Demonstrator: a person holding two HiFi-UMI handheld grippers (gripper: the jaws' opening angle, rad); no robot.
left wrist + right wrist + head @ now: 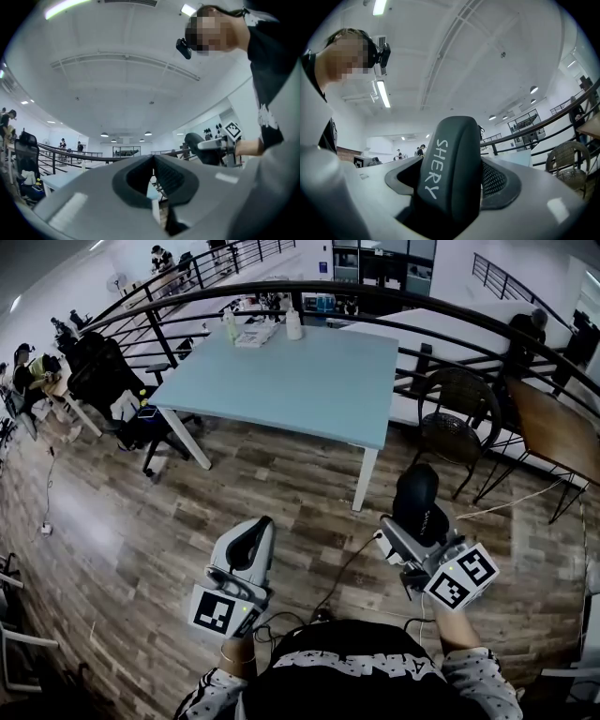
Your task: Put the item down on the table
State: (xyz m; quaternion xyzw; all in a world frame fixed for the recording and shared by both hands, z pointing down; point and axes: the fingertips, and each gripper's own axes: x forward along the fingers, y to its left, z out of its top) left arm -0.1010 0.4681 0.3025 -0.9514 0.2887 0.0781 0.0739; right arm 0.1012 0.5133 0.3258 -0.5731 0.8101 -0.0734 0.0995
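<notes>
A dark oval case (451,154) with "SHERY" in white letters stands upright between the jaws of my right gripper (452,185), which is shut on it. In the head view the case (416,499) is held above the wooden floor, well short of the light blue table (319,381). My left gripper (251,538) hangs beside it at the lower left, also over the floor. Its jaws (153,161) meet tip to tip with nothing between them. The left gripper view also shows the right gripper (213,149) and the case off to the right.
Bottles (293,324) and papers (255,335) sit along the table's far edge. A black railing (450,315) curves behind it. A wicker chair (457,418) and a brown table (558,427) stand at right, office chairs (103,371) at left. A cable (342,568) runs across the floor.
</notes>
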